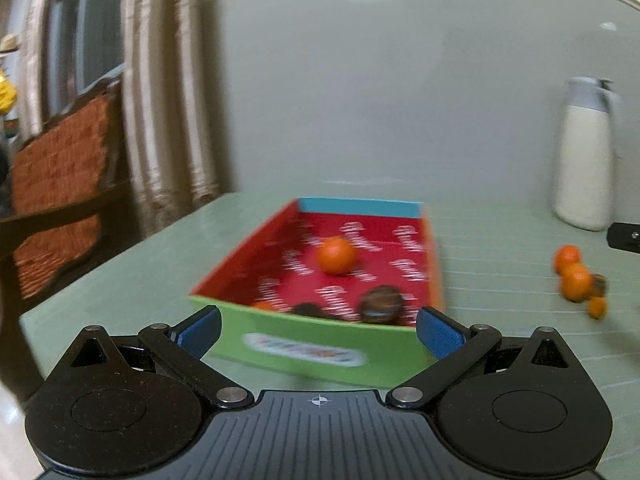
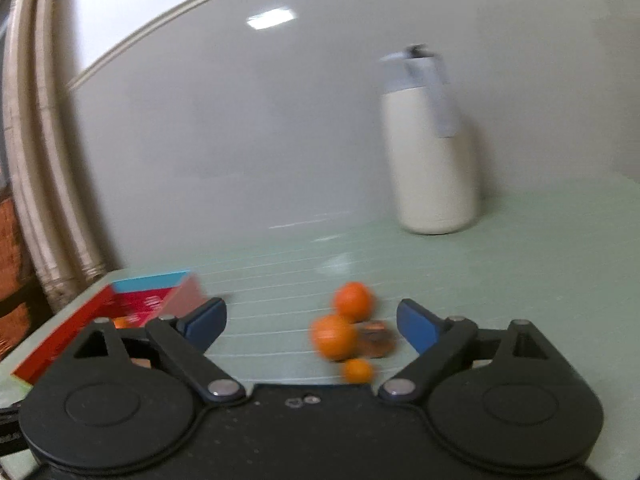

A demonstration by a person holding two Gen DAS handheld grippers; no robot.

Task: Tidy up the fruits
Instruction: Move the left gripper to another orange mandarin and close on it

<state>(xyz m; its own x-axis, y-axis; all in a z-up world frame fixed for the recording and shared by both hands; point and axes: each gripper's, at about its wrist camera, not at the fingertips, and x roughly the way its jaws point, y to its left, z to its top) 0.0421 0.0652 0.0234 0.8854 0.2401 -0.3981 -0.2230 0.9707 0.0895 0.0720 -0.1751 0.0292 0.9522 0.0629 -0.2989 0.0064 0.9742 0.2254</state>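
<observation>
box (image 1: pixel 320 344) left on table (image 1: pixel 500 232) | loose fruits (image 2: pixel 340 332) right | jug (image 2: pixel 432 160) behind

No text can be read in either view; motion blur smears all of it. The box (image 1: pixel 320 280) carries repeated white script words across its red inside floor, too blurred to make out. Its green near wall bears a white oval label (image 1: pixel 304 350) with coloured lettering, also illegible. In the right wrist view the same box (image 2: pixel 132 300) shows only faint white smudges on red. The jug (image 2: pixel 430 152) shows no lettering that can be told.
</observation>
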